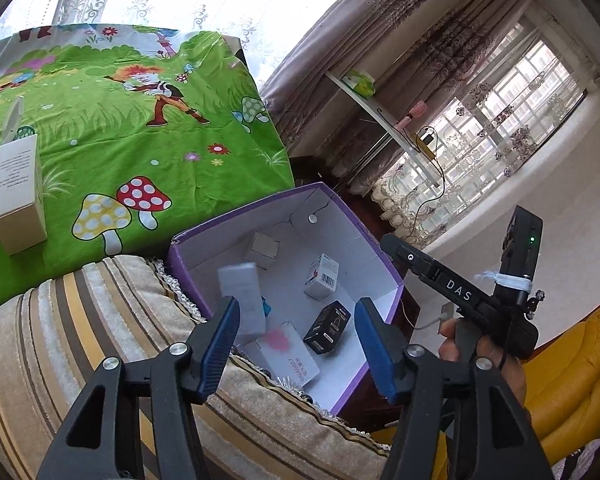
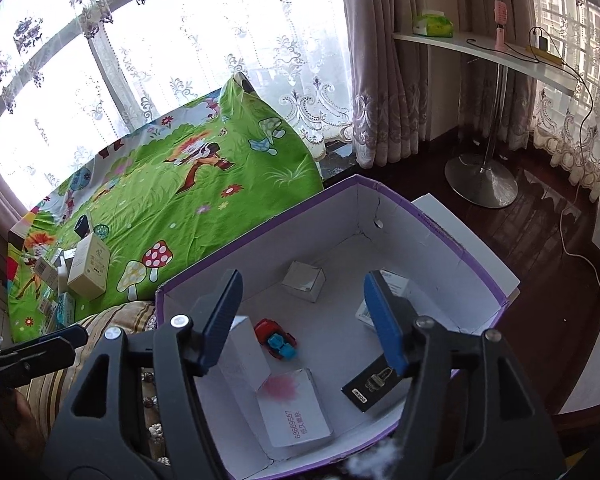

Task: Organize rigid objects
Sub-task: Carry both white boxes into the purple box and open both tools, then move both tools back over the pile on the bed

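Your landmark is the purple box point(image 2: 440, 216), open-topped with white inner walls. To its left lies one green cartoon cloth point(image 2: 188, 208), the largest thing in view, and against its near-left corner sits one striped cushion point(image 1: 80, 340).

Inside the purple box you have six things. One tall white carton point(image 2: 244, 348) stands at the near-left wall; in the left wrist view it is blurred. One flat white box with a pink blot point(image 2: 296, 404) lies just beside it, toward the near wall. One black box point(image 2: 374, 384) lies toward the near-right. One white barcode box point(image 1: 322, 276) sits by the right wall, partly behind a finger in the right wrist view. One small white cube point(image 2: 303, 280) rests near the far wall. One red and blue toy car point(image 2: 278, 344), the smallest, sits in the middle.

Left of the purple box, on the cloth, one cream carton point(image 2: 90, 268) stands among several smaller packets too crowded to count.

Your left gripper point(image 1: 296, 344) and your right gripper point(image 2: 302, 324) both hover over the purple box, each with its fingers spread and pinching nothing.
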The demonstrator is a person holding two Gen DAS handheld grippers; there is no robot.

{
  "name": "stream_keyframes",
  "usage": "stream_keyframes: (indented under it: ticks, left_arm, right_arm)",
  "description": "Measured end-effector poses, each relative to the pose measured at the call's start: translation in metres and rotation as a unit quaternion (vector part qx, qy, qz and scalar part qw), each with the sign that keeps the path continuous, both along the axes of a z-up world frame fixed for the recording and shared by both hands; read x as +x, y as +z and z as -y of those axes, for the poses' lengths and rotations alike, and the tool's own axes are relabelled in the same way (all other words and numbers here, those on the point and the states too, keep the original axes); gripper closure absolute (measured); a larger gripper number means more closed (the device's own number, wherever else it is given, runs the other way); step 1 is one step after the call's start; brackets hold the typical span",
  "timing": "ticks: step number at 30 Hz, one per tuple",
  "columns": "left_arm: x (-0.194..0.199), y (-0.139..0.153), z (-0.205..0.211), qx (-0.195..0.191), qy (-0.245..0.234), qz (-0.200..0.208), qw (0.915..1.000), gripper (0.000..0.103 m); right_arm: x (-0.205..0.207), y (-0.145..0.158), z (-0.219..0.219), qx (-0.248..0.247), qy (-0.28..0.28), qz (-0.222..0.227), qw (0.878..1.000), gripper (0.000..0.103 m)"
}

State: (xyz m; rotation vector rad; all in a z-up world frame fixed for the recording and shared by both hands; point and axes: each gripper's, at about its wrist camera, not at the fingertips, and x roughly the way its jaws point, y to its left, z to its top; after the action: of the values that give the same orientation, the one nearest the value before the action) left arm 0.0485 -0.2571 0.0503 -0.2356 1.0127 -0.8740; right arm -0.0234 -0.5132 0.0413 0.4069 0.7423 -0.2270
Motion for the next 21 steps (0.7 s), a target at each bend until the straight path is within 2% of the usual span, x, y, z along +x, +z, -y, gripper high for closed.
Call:
stream_keyframes:
  ticks: [6, 11, 16, 21]
  left_arm:
    - [-0.004, 0.007, -0.014, 0.000, 0.009, 0.012, 0.9999, 0.042]
    - [-0.001, 0.011, -0.039, -0.006, 0.038, 0.009, 0.9992, 0.042]
    - [0.002, 0.008, -0.062, -0.018, 0.068, -0.005, 0.9975, 0.042]
    - [0.002, 0.009, -0.089, -0.020, 0.098, -0.002, 0.9950, 0.042]
  right_arm:
    - [0.001, 0.010, -0.008, -0.007, 0.011, 0.000, 1.000, 0.032]
    - [0.001, 0.017, -0.015, -0.014, 0.020, 0.001, 1.000, 0.031]
    - [0.004, 0.019, -0.032, -0.017, 0.050, 0.001, 0.999, 0.029]
    - [0.012, 0.017, -0.054, -0.018, 0.085, -0.002, 0.996, 0.028]
